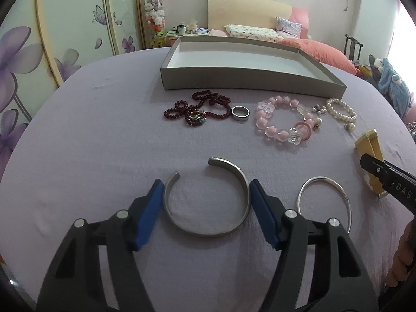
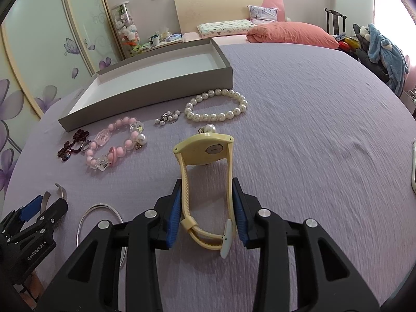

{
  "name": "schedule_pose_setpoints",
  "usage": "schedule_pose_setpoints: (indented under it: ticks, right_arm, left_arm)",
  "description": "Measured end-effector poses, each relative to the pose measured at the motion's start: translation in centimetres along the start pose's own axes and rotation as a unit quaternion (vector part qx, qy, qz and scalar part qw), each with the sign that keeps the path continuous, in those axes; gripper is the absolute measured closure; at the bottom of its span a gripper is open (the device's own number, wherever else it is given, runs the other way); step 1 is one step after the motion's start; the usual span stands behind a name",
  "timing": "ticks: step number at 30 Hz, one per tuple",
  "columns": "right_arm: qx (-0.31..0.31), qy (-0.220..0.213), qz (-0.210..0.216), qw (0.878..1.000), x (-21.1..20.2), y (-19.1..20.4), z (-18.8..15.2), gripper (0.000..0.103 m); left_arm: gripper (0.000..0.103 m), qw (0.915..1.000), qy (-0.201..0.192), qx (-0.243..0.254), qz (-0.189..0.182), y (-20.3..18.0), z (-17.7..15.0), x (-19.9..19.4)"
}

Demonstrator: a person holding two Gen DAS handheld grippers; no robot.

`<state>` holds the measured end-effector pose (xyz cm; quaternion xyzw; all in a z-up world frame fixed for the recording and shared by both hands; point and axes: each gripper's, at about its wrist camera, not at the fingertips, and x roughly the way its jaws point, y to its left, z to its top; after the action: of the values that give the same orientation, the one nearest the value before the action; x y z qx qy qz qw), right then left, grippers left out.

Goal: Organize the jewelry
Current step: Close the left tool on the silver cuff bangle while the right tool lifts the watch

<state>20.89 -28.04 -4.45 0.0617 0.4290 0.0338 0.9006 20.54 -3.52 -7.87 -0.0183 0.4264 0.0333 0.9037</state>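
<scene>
The left wrist view shows the left claw [image 1: 206, 208] set around an open silver cuff bangle [image 1: 208, 197] on the lilac-covered worktop [image 1: 78, 143]. Its blue pads [image 1: 150, 213] sit just outside the cuff's two sides; the right pad looks to be touching the metal, the left stands just beside it, so the cuff is bracketed but not clamped. No earlier picture is given to show motion. Just right of this claw lies a thin silver hoop bangle [image 1: 323, 200]. Ahead of it are a tangle of dark red beads [image 1: 197, 109], a silver ring [image 1: 240, 113], a pink bead bracelet [image 1: 284, 122] and a pearl bracelet [image 1: 340, 110] — and beyond those, an empty grey tray [image 1: 234, 78].

The right wrist view gives what the left one barely catches at its edge: the right claw [image 2: 206, 208] is clenched on the strap of a cream-yellow wristwatch [image 2: 205, 161], pads pressed on both sides of the strap loop, the watch case standing up beyond the fingertips with its back toward the camera. A single pearl earring [image 2: 210, 128] lies just past the case, and a small pearl cluster [image 2: 167, 117] sits ahead to the left — clearer here than in the other view. The left claw [image 2: 41, 205] appears well to the left, at the cuff.
</scene>
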Motion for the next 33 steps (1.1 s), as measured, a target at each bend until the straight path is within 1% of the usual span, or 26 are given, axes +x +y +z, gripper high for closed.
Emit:
schedule_pose_setpoints:
  ticks: [2, 6, 16, 20, 24, 27, 33]
  right_arm:
    - [-0.002, -0.003, 0.002, 1.000, -0.1, 0.1, -0.3, 0.066]
    - [-0.011, -0.009, 0.000, 1.000, -0.3, 0.4, -0.9, 0.066]
    - [-0.013, -0.017, 0.006, 1.000, -0.8, 0.7, -1.4, 0.066]
    - [-0.023, -0.049, 0.007, 0.999, -2.1, 1.1, -0.8, 0.066]
    - [-0.032, -0.090, 0.010, 0.995, -3.5, 1.6, 0.3, 0.066]
    - [-0.039, -0.123, 0.013, 0.992, -4.3, 1.9, 1.4, 0.066]
    - [-0.051, -0.156, 0.024, 0.986, -4.6, 2.8, 3.9, 0.066]
  left_arm:
    - [0.038, 0.9999, -0.004, -0.010, -0.010, 0.7, -0.1, -0.3]
    - [0.038, 0.9995, -0.013, -0.028, -0.010, 1.7, -0.2, -0.8]
    - [0.038, 0.9988, -0.030, -0.035, -0.015, 2.1, -0.2, -2.2]
    - [0.038, 0.9977, -0.053, -0.035, -0.024, 2.2, 0.3, -3.2]
    - [0.038, 0.9950, -0.087, -0.039, -0.031, 2.5, 1.4, -4.4]
    - [0.038, 0.9924, -0.113, -0.037, -0.030, 2.6, 2.5, -5.1]
    - [0.038, 0.9870, -0.156, -0.023, -0.034, 2.4, 5.4, -5.8]
